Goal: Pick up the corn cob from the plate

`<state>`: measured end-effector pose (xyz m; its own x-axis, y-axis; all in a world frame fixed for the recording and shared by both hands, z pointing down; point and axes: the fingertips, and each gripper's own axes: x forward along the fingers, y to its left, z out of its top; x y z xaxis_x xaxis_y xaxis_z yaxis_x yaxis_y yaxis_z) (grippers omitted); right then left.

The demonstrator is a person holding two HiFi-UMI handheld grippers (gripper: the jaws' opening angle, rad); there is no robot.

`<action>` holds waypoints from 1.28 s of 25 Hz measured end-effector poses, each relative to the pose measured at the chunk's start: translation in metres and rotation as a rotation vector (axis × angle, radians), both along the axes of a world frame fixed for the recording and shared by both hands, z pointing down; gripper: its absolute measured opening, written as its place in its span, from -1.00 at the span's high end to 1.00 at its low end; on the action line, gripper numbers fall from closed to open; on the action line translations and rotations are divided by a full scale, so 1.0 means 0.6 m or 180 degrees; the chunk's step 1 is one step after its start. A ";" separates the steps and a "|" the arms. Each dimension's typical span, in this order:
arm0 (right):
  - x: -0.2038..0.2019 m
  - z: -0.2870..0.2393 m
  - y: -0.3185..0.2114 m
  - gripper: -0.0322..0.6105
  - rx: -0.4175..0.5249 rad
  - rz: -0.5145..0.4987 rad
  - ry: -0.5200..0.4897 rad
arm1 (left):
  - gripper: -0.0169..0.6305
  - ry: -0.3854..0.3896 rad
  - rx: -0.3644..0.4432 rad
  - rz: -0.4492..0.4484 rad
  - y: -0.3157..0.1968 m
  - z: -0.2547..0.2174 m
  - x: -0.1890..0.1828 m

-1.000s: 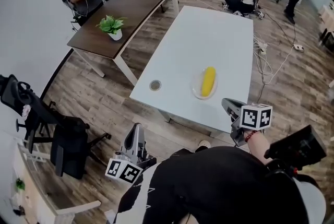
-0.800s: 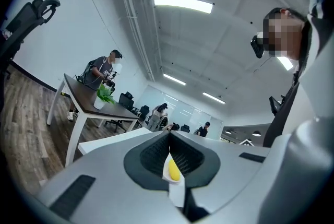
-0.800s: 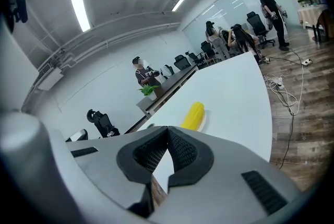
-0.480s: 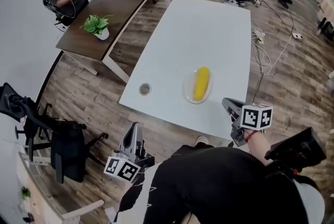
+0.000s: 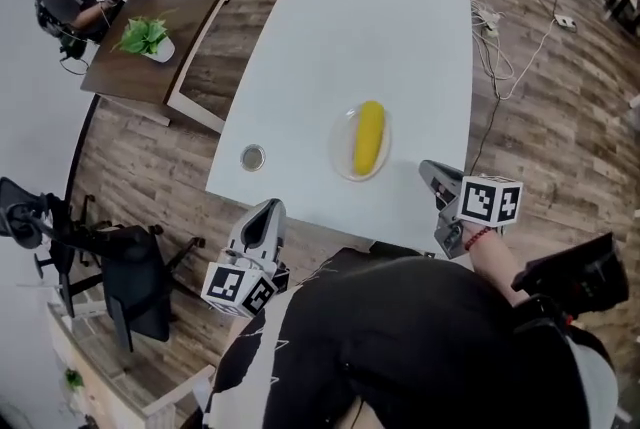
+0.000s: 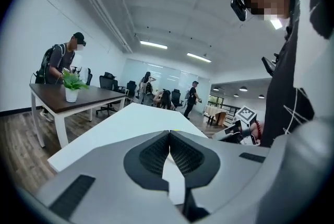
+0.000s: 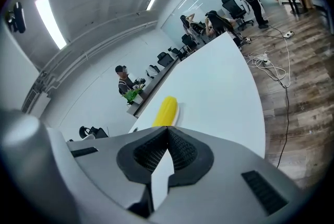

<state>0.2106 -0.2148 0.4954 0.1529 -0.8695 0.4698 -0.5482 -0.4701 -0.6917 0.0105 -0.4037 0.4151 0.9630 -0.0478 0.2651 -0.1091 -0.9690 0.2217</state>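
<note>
Corn cob on plate, left hand-held gripper closed, empty, right hand-held gripper likewise.

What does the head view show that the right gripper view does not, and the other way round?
Only the head view: the left gripper near the white table and the person's black top. Only the right gripper view: the right gripper with its jaws closed together, nothing between them, and a ceiling light strip. Both: the yellow corn cob lying on its plate, untouched by either gripper.
</note>
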 end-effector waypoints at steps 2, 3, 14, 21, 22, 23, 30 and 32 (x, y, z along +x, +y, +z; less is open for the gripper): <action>0.007 0.007 -0.002 0.85 0.0006 0.0019 -0.0068 | 0.91 -0.0001 -0.0268 -0.0016 -0.003 0.016 0.024; 0.008 0.011 -0.004 0.85 0.0012 0.0020 -0.0101 | 0.91 0.0012 -0.0425 -0.0023 -0.004 0.024 0.036; 0.008 0.067 0.030 0.85 -0.0138 -0.0003 -0.0210 | 0.91 0.0052 -0.0810 0.0366 0.040 0.063 0.152; 0.029 0.073 0.065 0.85 0.0063 0.0252 -0.0403 | 0.91 -0.0138 -0.0686 0.0585 0.078 0.091 0.209; 0.030 0.074 0.065 0.85 0.0069 0.0274 -0.0402 | 0.90 -0.0148 -0.0680 0.0609 0.080 0.093 0.214; 0.029 0.075 0.062 0.85 0.0075 0.0294 -0.0397 | 0.90 -0.0160 -0.0667 0.0636 0.080 0.094 0.218; 0.032 0.073 0.073 0.85 0.0155 0.0231 -0.0389 | 0.67 -0.0333 -0.0577 0.0765 0.112 0.101 0.271; 0.030 0.075 0.069 0.85 0.0181 0.0153 -0.0389 | 0.54 -0.0419 -0.0604 0.0751 0.109 0.110 0.287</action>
